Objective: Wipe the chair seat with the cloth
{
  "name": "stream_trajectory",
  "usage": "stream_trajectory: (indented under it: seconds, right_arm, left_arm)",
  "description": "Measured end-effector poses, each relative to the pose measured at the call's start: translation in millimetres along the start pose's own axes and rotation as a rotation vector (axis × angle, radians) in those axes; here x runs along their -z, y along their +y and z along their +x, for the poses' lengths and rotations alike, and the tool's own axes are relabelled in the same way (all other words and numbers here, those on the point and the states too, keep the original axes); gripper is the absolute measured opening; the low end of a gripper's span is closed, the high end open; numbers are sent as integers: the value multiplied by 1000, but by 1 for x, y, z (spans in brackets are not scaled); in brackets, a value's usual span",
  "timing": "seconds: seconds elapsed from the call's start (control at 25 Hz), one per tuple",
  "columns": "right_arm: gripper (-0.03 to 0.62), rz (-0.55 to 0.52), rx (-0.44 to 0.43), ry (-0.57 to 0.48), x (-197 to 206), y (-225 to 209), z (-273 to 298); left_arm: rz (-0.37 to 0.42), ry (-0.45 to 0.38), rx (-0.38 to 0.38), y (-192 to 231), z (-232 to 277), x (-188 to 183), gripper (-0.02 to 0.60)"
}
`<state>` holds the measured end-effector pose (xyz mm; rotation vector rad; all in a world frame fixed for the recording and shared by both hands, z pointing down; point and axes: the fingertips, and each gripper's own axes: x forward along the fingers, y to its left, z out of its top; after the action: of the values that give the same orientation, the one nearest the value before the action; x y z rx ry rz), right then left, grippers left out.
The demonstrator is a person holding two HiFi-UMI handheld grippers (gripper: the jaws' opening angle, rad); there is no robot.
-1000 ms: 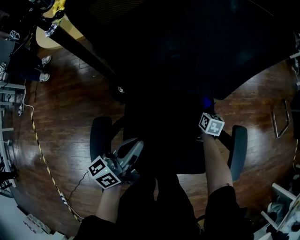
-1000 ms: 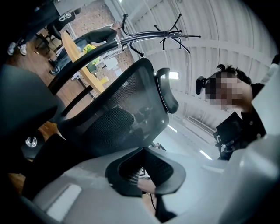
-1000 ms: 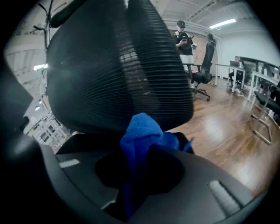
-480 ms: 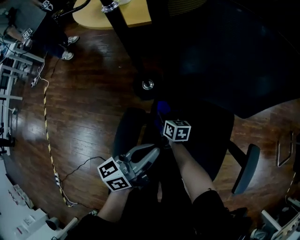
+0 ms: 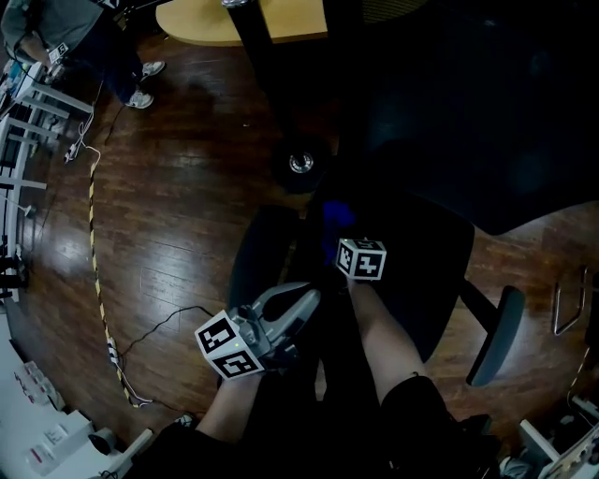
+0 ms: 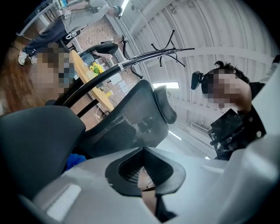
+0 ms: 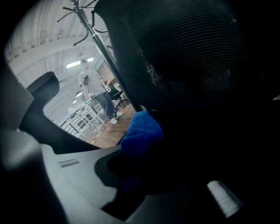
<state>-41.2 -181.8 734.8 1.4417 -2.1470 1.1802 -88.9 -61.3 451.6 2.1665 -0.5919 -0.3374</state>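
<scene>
Right gripper (image 5: 343,234): I am reading its fingers as clamped on the blue cloth (image 5: 335,213), which is bunching up between them in the right gripper view (image 7: 139,168) and poking out past the tips.
Cloth position: I am seeing the cloth (image 7: 141,131) at the far left corner of the chair seat (image 5: 421,271), just beside the dark backrest (image 5: 468,103); the seat is so dark that I am not making out whether cloth and seat are touching.
Left gripper (image 5: 298,305): it is hovering over the near left edge of the seat, beside the left armrest (image 5: 255,257). In the left gripper view (image 6: 146,177) I am seeing the black pads of its fingers meeting at the tips, with no object clamped between them.
Gripper spacing: the two are sitting near each other, the left one nearer the person's body, the right one farther out over the seat.
Right armrest (image 5: 494,323): it is standing off the seat's right side, well apart from both grippers.
Floor (image 5: 159,196): I am looking at dark wooden boards with a striped cable (image 5: 94,253) trailing along the left.
Desk (image 5: 225,21): its pale wooden edge is showing at the top, beyond the chair.
Bystander (image 5: 84,37): a person is standing at the upper left, near the desk.
</scene>
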Motion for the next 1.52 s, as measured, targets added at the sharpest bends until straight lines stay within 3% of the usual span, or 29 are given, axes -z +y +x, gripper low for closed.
stream_trajectory:
  seconds: [0.52,0.68,0.8,1.04,1.16,1.28,1.52]
  right_arm:
    - [67,182,456,-62,38,-230,-193]
    - [67,146,565,-84,48,-267,-249]
    - [66,134,590,-136,51,-274,-264]
    - [66,147,553,-139,47,-275,-265]
    - [66,83,527,-149,35,-252,-258]
    - [66,20,409,-174,13,-196,-219]
    - [66,3,70,-160,-11,-35,-114]
  left_arm:
    - [15,155,117,-19,58,32,-12]
    - [24,168,133,-27,74,38,-12]
    - [21,173,141,-35,80,47,-12]
    - [20,160,120,-36,67,48,-12]
    - [22,131,107,-36,54,40,-12]
    - [29,91,90,-35,40,31,-12]
    - [24,4,34,-28,8,11,-12]
